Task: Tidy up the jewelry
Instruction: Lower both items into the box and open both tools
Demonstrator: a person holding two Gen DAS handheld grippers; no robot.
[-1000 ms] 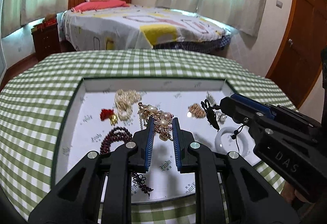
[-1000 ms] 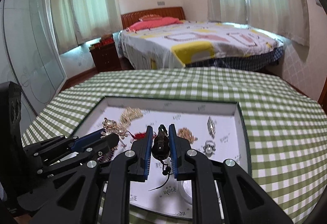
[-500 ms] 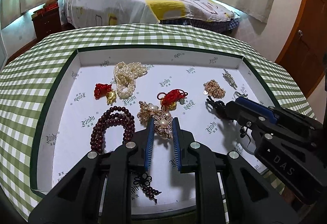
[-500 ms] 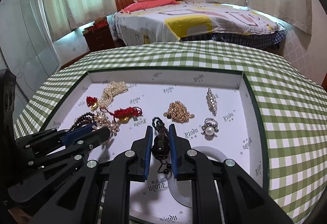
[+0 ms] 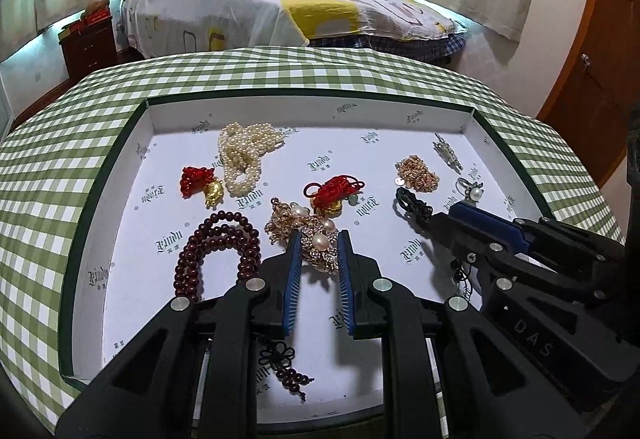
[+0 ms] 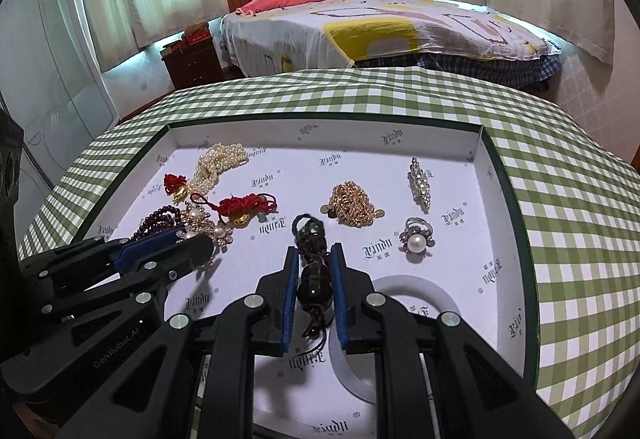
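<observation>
My left gripper (image 5: 318, 245) clamps a gold, pearl-studded brooch (image 5: 316, 239) near the tray's (image 5: 304, 111) front edge. My right gripper (image 6: 314, 259) pinches a dark beaded cord pendant (image 6: 314, 279) between blue pads, just right of it.

Left claw (image 5: 318, 251) is clamped on the gold pearl brooch (image 5: 308, 231) in the white tray (image 5: 308, 115), dark red beads (image 5: 218, 247) just left of it.

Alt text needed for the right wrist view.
The right gripper is shut on a dark beaded pendant over a white-lined tray on a green checked tablecloth. Around it lie a gold chain, a pearl ring and a pearl necklace; the left gripper enters at left.
</observation>
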